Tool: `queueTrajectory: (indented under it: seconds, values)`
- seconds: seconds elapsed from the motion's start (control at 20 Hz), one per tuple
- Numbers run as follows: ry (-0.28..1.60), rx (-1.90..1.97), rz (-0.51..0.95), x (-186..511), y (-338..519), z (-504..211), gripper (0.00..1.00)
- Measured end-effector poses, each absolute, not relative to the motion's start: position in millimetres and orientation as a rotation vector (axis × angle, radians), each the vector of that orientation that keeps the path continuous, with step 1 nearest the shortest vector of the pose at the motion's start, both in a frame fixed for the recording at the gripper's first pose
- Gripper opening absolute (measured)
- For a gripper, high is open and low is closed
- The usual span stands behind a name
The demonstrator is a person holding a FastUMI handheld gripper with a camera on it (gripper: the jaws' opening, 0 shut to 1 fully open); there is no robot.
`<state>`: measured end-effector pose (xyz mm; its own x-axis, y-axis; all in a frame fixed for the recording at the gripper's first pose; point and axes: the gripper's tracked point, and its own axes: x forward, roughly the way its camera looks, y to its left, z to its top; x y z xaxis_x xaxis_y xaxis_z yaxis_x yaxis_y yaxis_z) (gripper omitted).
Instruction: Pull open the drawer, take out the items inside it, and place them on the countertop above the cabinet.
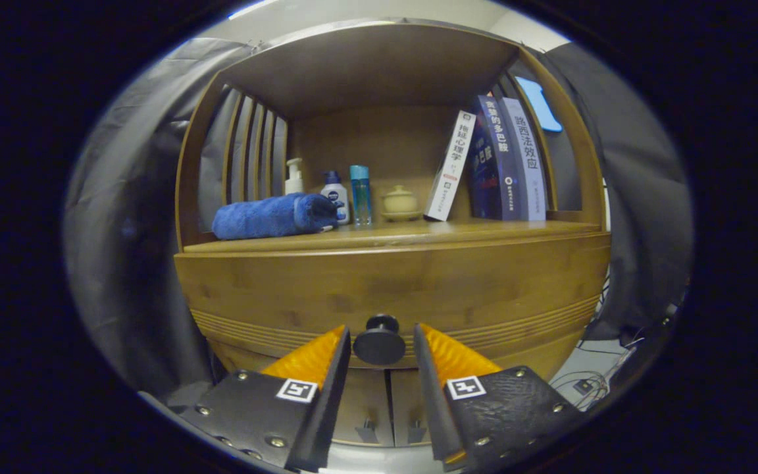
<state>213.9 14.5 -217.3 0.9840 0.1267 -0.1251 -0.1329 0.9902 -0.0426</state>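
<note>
Drawer (392,289) is shut, its wooden front flush under the table (392,236) of the cabinet (379,395). Its round dark knob (379,342) sits at the lower middle of that front, directly between the fingers of my tongs (382,345). The tongs are spread, one finger on each side of the knob; I cannot tell whether either finger touches it, and they do not press on it. Below the drawer I see two cabinet doors (389,408), closed, with small pulls near their meeting edges.

On the table, toward its left edge, lies a rolled blue towel (272,216). Behind the towel's right end stands a pump bottle (294,176), then a white bottle with a blue cap (335,197) and a tall clear blue bottle (360,194). A small lidded pot (400,203) stands near the middle, close to the back. Toward the right edge stand three books (494,161): a white one leaning against two upright dark ones. A shelf roof (366,62) covers the table, with slatted sides.
</note>
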Motion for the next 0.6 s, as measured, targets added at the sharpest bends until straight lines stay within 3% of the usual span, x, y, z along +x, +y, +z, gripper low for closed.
queueTrajectory:
  seconds: [0.2,0.25,0.6]
  values:
    - [0.115,-0.030,0.147,224.5,16.8,-221.6,0.58]
    - [0.107,-0.018,0.136,224.2,19.3,-218.4,0.45]
    - [0.100,-0.003,0.073,235.0,19.7,-220.9,0.44]
